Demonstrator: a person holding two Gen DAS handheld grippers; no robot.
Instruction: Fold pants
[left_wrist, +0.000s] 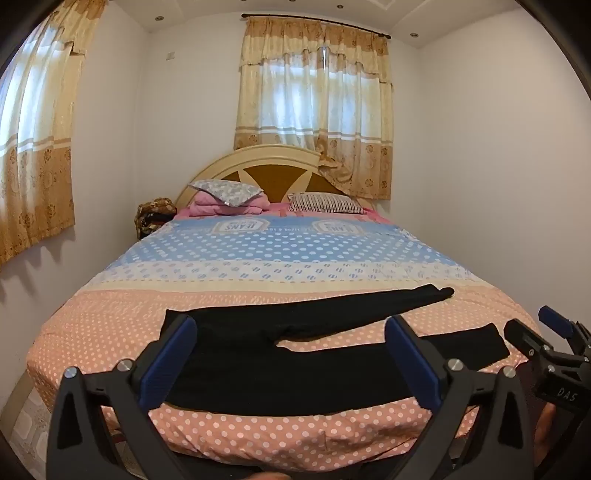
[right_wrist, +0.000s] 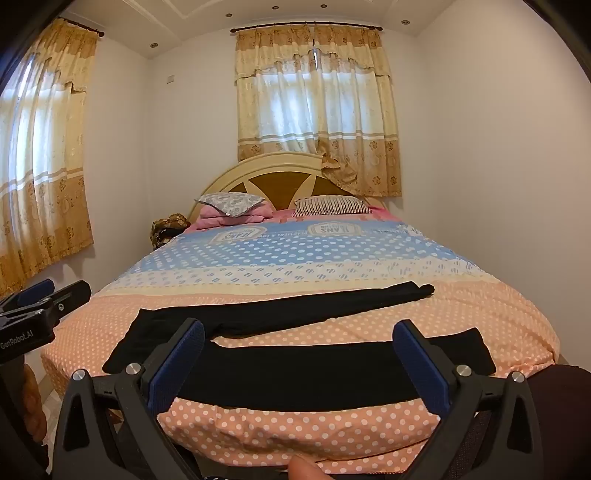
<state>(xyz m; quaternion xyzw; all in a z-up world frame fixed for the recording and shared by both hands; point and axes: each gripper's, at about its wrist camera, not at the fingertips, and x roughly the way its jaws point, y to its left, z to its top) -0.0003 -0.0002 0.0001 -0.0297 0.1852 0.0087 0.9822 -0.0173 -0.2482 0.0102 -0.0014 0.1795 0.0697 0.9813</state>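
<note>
Pants (left_wrist: 280, 369) flat on dotted bedspread (left_wrist: 258, 435), left tongs (left_wrist: 291, 343) spread, right tongs (right_wrist: 299, 347) spread, both empty

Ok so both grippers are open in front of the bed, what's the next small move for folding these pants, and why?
Probably lower the right gripper onto the far leg's cuff. The black pants lie flat with legs splayed apart, and both it and the left gripper hover open, gripping nothing.

Bed (left_wrist: 258, 258) with polka-dot cover – blue band far, peach band near. Arched cream headboard (left_wrist: 258, 162) behind. 2 pillows: grey patterned pillow (left_wrist: 227, 192) on folded pink bedding (left_wrist: 221, 207), striped pillow (left_wrist: 325, 203) beside. Gold curtains (left_wrist: 314, 107) at 2 windows – brown bundle (left_wrist: 153, 216) in corner.
</note>
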